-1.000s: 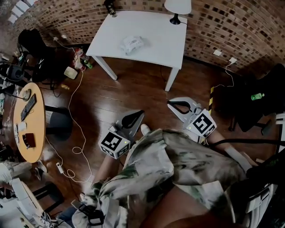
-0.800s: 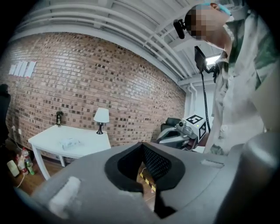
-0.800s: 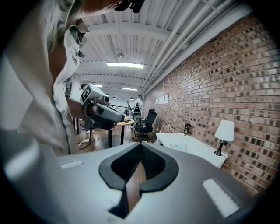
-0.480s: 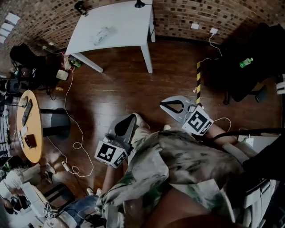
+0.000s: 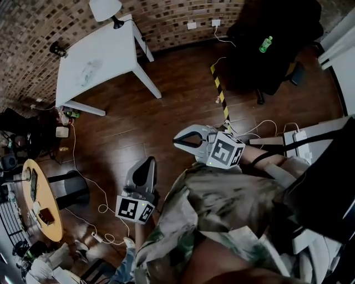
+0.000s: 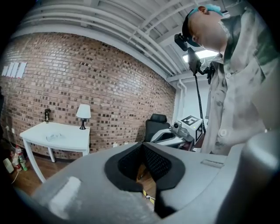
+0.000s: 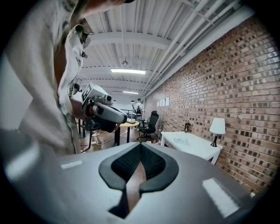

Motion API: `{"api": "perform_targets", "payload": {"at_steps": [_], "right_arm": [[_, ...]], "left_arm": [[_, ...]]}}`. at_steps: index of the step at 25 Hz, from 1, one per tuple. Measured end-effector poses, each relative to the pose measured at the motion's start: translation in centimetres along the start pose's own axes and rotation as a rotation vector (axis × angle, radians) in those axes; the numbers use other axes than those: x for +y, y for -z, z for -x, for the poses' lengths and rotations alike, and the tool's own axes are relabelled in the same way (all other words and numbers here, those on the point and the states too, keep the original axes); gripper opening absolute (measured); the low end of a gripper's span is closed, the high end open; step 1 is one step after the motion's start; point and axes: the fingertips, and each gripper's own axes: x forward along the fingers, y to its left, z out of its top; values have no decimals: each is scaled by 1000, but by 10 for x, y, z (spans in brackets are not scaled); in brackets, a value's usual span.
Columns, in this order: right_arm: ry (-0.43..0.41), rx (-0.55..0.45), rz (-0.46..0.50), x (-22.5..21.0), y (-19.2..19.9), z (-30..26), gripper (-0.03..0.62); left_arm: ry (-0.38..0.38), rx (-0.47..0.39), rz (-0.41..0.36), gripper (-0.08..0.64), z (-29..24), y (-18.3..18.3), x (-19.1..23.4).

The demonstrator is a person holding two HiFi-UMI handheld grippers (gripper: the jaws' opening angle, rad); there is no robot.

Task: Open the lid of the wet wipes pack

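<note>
**Left gripper** [image 6: 141,145]: jaws closed tip to tip, nothing between them. Held low over the wooden floor [image 5: 166,105], beside the person's patterned shirt [image 5: 222,205].

**Right gripper** [image 7: 140,145]: jaws likewise pressed together and empty. Held just right of the left gripper and a little ahead of it.

**Wet wipes pack** [image 5: 89,71]: lies flat on the white table [image 5: 119,44], well apart from both grippers, far ahead and to the left of the left gripper. Too small to tell how its lid stands.

**Lamp** [image 5: 105,10]: upright at the table's far corner by the brick wall [image 5: 166,16], beyond the pack as seen from the grippers.

**Green bottle** [image 5: 265,43]: on a black chair [image 5: 249,61], far ahead and to the right of the right gripper.
</note>
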Motion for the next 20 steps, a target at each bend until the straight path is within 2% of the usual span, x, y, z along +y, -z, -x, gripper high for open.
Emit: {"api": "perform_targets", "payload": {"at_steps": [6,11,20], "right_arm": [[6,-7,24,39,-16,-6,21],[7,-52,13,88,-46,-18,20],[28,-29,19,166,-55,-16,11]], "left_arm": [[10,-12,22,2,42,17,-17],[4,-24,35,2,97,30,-26],[24,-59,41,2,156,53,-50]]}}
